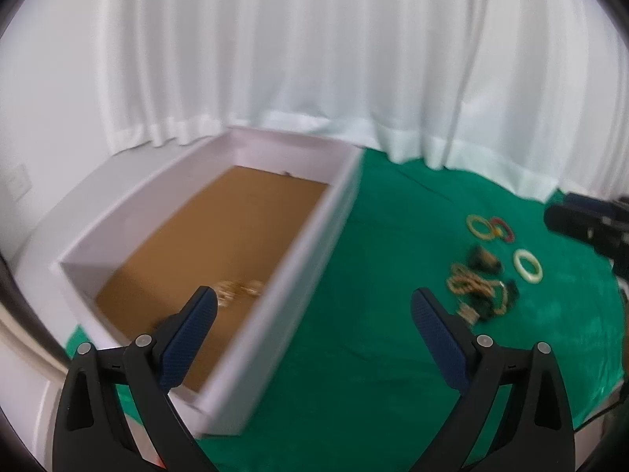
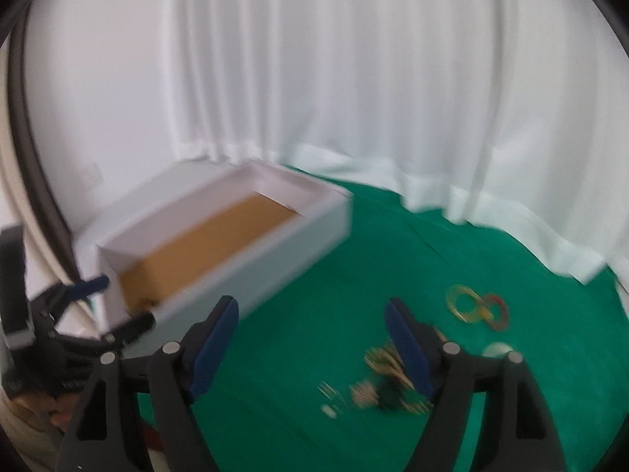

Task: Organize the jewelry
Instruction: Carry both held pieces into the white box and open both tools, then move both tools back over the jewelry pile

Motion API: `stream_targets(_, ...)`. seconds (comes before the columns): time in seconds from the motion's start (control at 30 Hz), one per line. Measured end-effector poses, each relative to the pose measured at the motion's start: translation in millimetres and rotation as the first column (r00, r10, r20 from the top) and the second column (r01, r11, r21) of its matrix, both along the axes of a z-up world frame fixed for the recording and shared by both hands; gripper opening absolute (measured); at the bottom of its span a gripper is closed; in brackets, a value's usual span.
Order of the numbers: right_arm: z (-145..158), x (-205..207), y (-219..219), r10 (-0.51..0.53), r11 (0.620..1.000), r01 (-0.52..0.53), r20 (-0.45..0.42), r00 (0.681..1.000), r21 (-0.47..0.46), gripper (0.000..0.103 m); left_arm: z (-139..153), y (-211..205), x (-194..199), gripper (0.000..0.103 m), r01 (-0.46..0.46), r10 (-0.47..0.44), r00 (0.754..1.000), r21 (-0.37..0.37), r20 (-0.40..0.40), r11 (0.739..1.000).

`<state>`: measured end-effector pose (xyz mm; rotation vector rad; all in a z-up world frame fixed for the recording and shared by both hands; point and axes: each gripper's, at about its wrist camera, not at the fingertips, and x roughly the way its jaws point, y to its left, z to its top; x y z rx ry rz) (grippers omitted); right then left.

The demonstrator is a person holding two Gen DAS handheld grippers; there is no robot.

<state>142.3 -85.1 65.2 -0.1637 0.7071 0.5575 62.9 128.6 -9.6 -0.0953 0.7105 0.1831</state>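
Note:
A white box (image 1: pixel 346 192) with a brown floor sits at the left on green cloth (image 1: pixel 373 334); a gold beaded piece (image 1: pixel 238 291) lies inside it. My left gripper (image 1: pixel 312 305) hangs open over the box's near right wall, nothing between its fingers. To the right lie a tangle of beaded jewelry (image 1: pixel 481 295), a white bangle (image 1: pixel 527 266) and yellow and red rings (image 1: pixel 489 228). In the right wrist view my right gripper (image 2: pixel 312 316) is open and empty above the cloth, the blurred jewelry pile (image 2: pixel 377 385) just below its right finger, the coloured rings (image 2: pixel 477 306) beyond, the box (image 2: pixel 255 251) to its left.
White curtains (image 1: pixel 314 59) hang behind the table and drape onto the cloth's far edge. The left gripper (image 2: pixel 118 306) shows at the left edge of the right wrist view, beside the box's near end. A dark piece of the right gripper (image 1: pixel 589 224) shows at the far right.

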Motion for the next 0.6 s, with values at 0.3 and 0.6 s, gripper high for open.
stream_targets(0.3,-47,-32,-79,-0.189,0.977,0.187,-0.011,0.982,-0.097,0.079,-17,-49,6,0.099,0.061,-0.058,0.997,0.052,-0.056,0.997)
stream_targets(0.6,-74,-58,-105,-0.243,0.967,0.242,0.001,0.970,-0.077,0.079,-52,-55,7,0.102,0.110,-0.098,0.983,0.068,-0.153,0.992)
